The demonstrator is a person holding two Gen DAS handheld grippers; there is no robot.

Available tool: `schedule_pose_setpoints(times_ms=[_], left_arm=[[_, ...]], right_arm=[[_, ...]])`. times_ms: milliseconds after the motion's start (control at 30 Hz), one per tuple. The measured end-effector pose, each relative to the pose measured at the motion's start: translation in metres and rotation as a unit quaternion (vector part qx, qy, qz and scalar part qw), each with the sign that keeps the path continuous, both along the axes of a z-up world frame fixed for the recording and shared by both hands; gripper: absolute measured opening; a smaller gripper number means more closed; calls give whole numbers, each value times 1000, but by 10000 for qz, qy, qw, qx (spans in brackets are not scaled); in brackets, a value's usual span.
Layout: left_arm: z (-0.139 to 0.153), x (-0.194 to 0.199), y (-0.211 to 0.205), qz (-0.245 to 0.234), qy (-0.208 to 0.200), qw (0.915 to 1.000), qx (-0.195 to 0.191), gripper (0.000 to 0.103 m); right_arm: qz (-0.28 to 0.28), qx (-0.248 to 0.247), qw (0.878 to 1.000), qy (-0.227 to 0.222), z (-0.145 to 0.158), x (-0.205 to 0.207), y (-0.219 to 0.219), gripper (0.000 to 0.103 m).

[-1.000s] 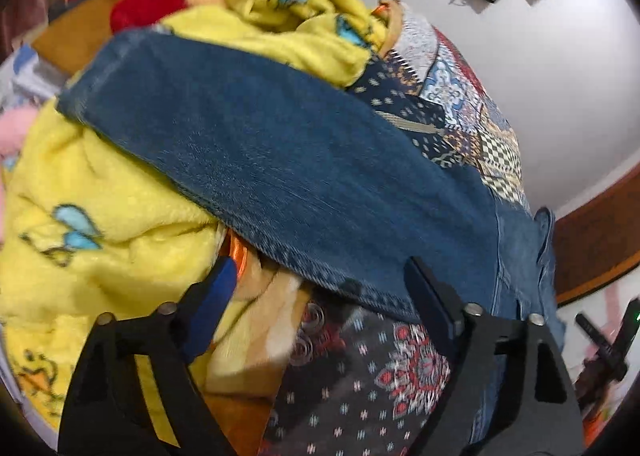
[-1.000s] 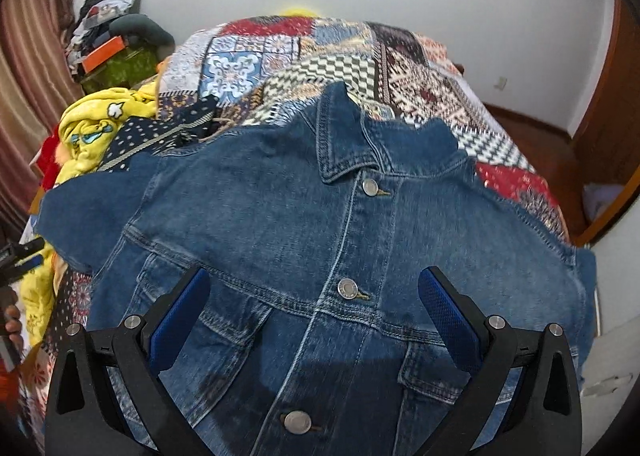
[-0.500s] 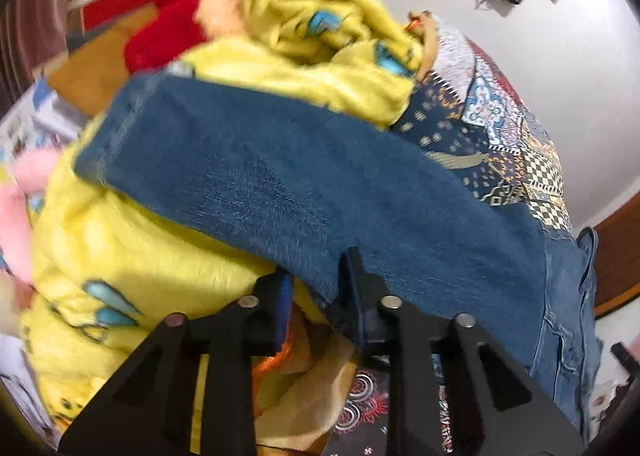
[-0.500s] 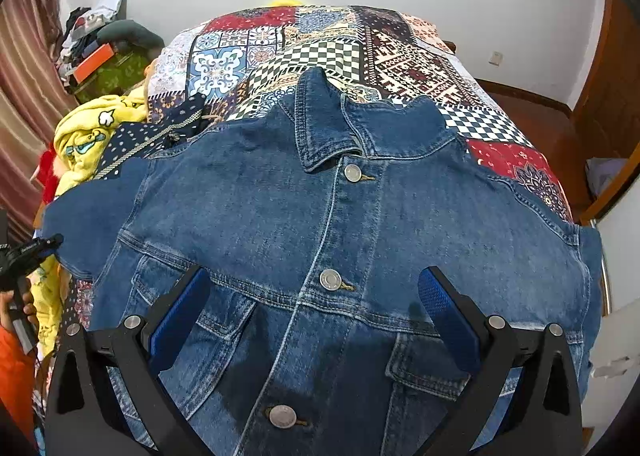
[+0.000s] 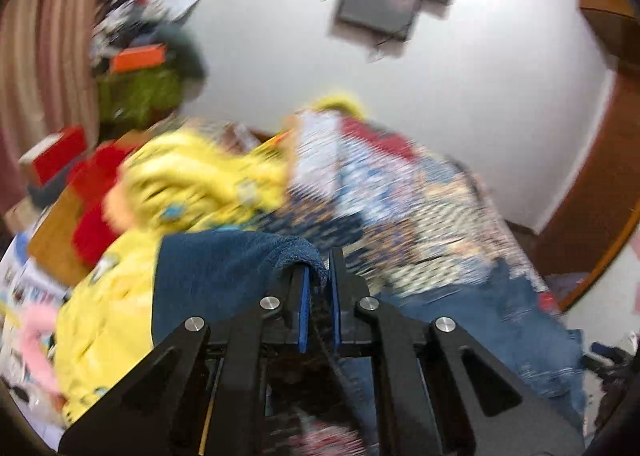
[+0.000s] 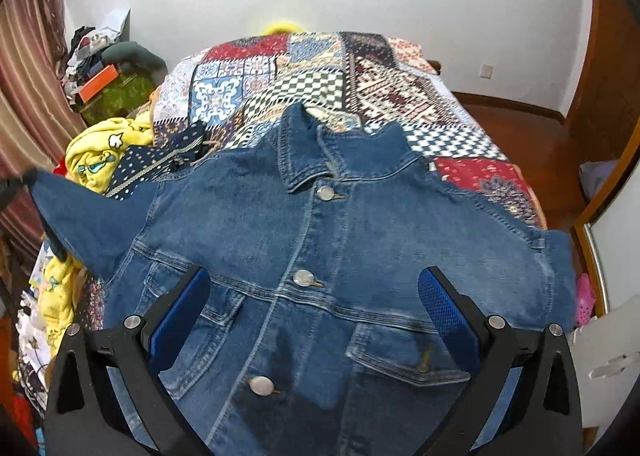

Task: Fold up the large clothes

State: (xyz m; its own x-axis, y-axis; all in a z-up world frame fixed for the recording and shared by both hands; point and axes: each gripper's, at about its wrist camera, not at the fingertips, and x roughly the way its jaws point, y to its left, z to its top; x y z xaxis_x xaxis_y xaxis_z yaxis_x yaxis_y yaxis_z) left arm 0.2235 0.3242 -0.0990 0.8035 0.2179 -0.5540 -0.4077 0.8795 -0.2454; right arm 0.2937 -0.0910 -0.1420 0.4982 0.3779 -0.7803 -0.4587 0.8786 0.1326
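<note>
A blue denim jacket [image 6: 360, 240] lies buttoned, front up, on the bed. In the left wrist view my left gripper [image 5: 318, 272] has its jaws closing tight on the edge of the jacket's sleeve [image 5: 224, 280], pinched between the blue pads and raised off the yellow blanket. The right wrist view shows that sleeve [image 6: 84, 215] pulled up to a point at the far left. There my right gripper [image 6: 313, 276] hangs open just above the jacket's chest, one finger over each pocket, with nothing held.
A patchwork quilt [image 6: 312, 83] covers the bed beyond the collar. A yellow cartoon blanket [image 5: 192, 183] and red cloth [image 5: 92, 215] are heaped on the bed's left side. Boxes and clutter [image 6: 104, 75] stand by the striped curtain. A wooden door [image 6: 612, 95] is at right.
My left gripper shut on the sleeve's edge and rose with it, tipping its view toward the wall. The right gripper stayed open and drew back a little over the jacket.
</note>
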Motion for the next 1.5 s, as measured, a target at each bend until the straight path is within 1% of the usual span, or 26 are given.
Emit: schedule_pose_setpoints(times_ms=[33,67,133,233,300,367,433,500,533,600,667,733,800,867,967,1000,1067,1100,1133,1233,1267,1333,1367,1400,1433,1500], left_arm=[[12,13,-18,-195,-109,9997,78,8],[17,20,-27,-299,-134,9994,118,8],[28,40,-58,-636,-193,9976,202,7],[35,71,-110,-1162,-188,9925,314,6],[33,85,-147,-1561,-163,9870,337,6],[24,98,-182,-1933,-50,9807,288,6],[9,105,-215,-2235,131,9743,250,6],[-17,115,-247,-2597,491,9643,154,6],[-27,117,-258,-2692,636,9609,132,6],[-57,120,-283,-2939,1074,9498,-16,6],[-81,119,-297,-3070,1407,9412,-93,6],[-97,117,-307,-3113,1644,9360,-94,6],[-113,114,-314,-3211,1899,9277,-154,6],[-122,108,-320,-3267,2057,9222,-204,6],[-128,104,-317,-3330,2202,9164,-280,7],[-129,100,-314,-3357,2227,9148,-296,9],[-129,92,-310,-3376,2267,9131,-288,18],[-127,89,-306,-3350,2294,9135,-262,26],[-123,85,-301,-3293,2283,9159,-229,32],[-105,66,-279,-3179,2018,9261,-253,44],[-99,60,-273,-3128,1940,9295,-234,46],[-88,49,-255,-2974,1744,9386,-159,57],[-82,42,-242,-2825,1647,9449,-119,61],[-79,39,-232,-2711,1604,9491,-102,66],[-75,33,-215,-2510,1548,9555,-61,67],[-74,25,-192,-2212,1527,9631,116,68]], right_arm=[[-16,-11,10000,-19,2,-1,-3,103],[-42,-13,10000,-47,3,-2,-8,103],[-90,-38,9999,-77,6,-2,-18,103],[-188,-13,9998,-116,10,-3,-34,103],[-244,2,9996,-147,13,-3,-45,103],[-290,-9,9994,-192,16,-4,-55,103],[-369,-3,9990,-234,17,-3,-66,103],[-456,31,9988,-199,16,-4,-75,103],[-498,55,9986,-170,15,-4,-79,103],[-581,105,9982,-86,11,-4,-88,103],[-631,129,9979,-41,9,-7,-97,103],[-686,151,9975,-73,6,-9,-104,103],[-708,122,9974,-80,4,-10,-108,103],[-716,53,9974,-63,2,-10,-111,103],[-702,-55,9975,-76,1,-11,-111,103],[-679,-83,9976,-83,1,-11,-110,103],[-581,-123,9982,-104,3,-13,-105,103],[-510,-145,9985,-124,4,-13,-100,103],[-433,-177,9988,-153,6,-14,-95,103],[-177,-259,9992,-250,11,-16,-76,103],[-99,-281,9992,-275,12,-17,-70,103],[108,-341,9988,-337,14,-19,-52,103],[201,-365,9985,-363,14,-19,-45,103],[327,-406,9979,-392,14,-21,-34,103],[464,-448,9970,-419,14,-22,-22,103],[706,-539,9950,-465,13,-25,-1,103]])
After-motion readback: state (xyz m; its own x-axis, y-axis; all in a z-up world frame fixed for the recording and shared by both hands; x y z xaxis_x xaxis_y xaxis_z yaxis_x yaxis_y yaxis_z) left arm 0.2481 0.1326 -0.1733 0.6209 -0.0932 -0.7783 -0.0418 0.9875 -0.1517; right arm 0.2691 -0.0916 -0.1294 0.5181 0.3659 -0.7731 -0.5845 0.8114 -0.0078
